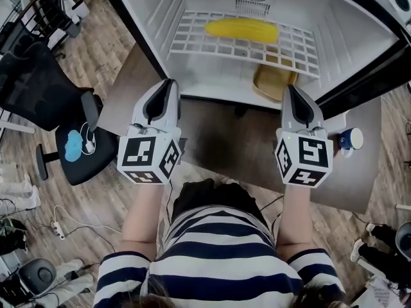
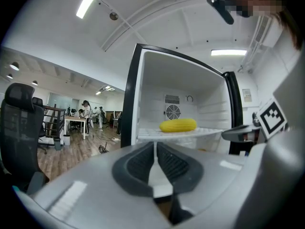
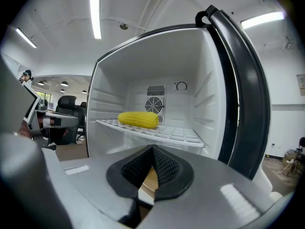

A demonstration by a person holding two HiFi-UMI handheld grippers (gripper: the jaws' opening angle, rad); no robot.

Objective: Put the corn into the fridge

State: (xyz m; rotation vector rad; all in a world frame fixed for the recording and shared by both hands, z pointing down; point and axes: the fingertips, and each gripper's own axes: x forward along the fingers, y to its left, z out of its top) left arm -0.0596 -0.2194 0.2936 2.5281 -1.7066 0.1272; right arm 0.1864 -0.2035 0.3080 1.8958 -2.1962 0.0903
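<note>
The yellow corn lies on the white wire shelf inside the open fridge, near the back wall under the fan. It also shows as the corn in the left gripper view and the corn in the right gripper view. My left gripper is held in front of the fridge's lower left edge, shut and empty. My right gripper is level with it at the lower right, also shut with nothing in it. Both point at the fridge, well short of the corn. Seen along the jaws, the left gripper and right gripper have their pads together.
The fridge door stands open on the right. A tan dish sits on the fridge floor under the shelf. The fridge rests on a brown table with a small blue-and-white object at its right. A black office chair stands to the left.
</note>
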